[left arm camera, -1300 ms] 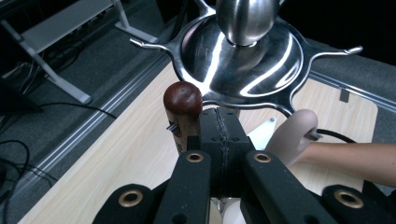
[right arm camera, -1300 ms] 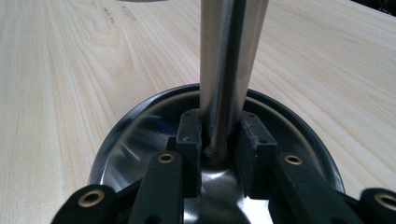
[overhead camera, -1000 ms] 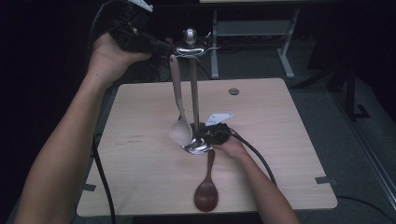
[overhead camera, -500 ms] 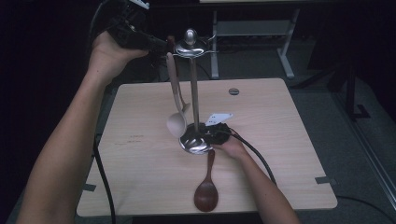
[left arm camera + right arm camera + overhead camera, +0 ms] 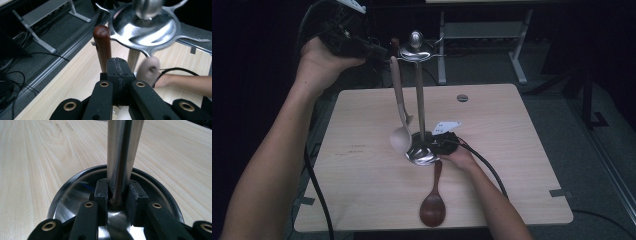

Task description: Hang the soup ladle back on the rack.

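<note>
Since the earlier frames the pale spoon [image 5: 401, 136] has swung: its bowl, which lay against the stand's base plate [image 5: 422, 156] a second ago, now hangs a little to the left of the plate and clear of it, while the right hand has kept its place at the base. Nearest the front edge of the table [image 5: 362, 190], a dark brown wooden spoon [image 5: 433, 205] lies flat, bowl toward that edge and handle pointing at the base plate, free of either gripper. Just behind it, near the middle of the table, the right gripper [image 5: 443, 145] lies low on the tabletop with its jaws closed on the foot of the metal stand's pole [image 5: 122, 160]; the right gripper view shows both pads [image 5: 101, 192] pressed against the pole where it meets the base plate [image 5: 75, 195]. The pole rises upright to a star-shaped top plate [image 5: 416, 51] with hooked arms and a round knob. Farthest off, above the table's rear left corner, the left gripper [image 5: 379, 50] is held level beside that top plate. In the left gripper view its jaws meet, clamped on the spoon's handle, whose brown tip [image 5: 101, 33] stands above them just beside the top plate [image 5: 145, 30]; the spoon hangs down from this grip.
</note>
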Action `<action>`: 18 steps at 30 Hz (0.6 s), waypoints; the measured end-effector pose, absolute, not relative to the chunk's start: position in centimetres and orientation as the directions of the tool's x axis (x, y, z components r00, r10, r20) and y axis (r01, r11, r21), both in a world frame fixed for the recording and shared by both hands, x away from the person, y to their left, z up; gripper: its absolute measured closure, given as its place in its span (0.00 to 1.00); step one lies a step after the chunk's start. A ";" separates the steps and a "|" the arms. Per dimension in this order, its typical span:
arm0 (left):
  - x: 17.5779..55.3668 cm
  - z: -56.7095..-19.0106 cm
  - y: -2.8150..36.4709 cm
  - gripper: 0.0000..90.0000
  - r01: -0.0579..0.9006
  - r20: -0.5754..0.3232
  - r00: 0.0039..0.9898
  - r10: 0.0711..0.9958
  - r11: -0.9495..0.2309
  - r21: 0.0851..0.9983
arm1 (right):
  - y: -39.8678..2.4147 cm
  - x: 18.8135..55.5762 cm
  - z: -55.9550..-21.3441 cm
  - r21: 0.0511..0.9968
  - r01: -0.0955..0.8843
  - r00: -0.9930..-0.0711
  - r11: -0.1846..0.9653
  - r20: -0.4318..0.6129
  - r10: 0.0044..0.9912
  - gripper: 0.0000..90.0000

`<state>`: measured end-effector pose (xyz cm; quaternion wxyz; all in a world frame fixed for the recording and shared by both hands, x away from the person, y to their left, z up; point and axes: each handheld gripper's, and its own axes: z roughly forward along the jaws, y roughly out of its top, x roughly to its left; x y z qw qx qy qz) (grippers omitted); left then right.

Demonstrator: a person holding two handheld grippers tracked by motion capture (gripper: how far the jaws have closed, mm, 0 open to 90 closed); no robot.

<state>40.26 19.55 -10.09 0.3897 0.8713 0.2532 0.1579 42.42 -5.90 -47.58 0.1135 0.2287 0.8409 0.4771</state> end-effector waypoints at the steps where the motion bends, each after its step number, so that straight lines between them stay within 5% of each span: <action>1: 40.0 -10.1 19.7 1.00 0.319 0.075 0.823 0.562 -0.569 0.758 | -5.9 42.4 -47.6 0.854 0.276 -0.870 0.440 0.027 0.493 0.81; 9: 38.0 -11.5 21.2 0.94 0.332 0.076 0.823 0.563 -0.584 0.741 | -5.9 42.4 -47.6 0.854 0.276 -0.871 0.441 0.028 0.491 0.81; 18: 35.7 -15.4 22.3 0.75 0.351 0.060 0.830 0.554 -0.604 0.715 | -5.9 42.4 -47.6 0.854 0.277 -0.870 0.440 0.029 0.492 0.81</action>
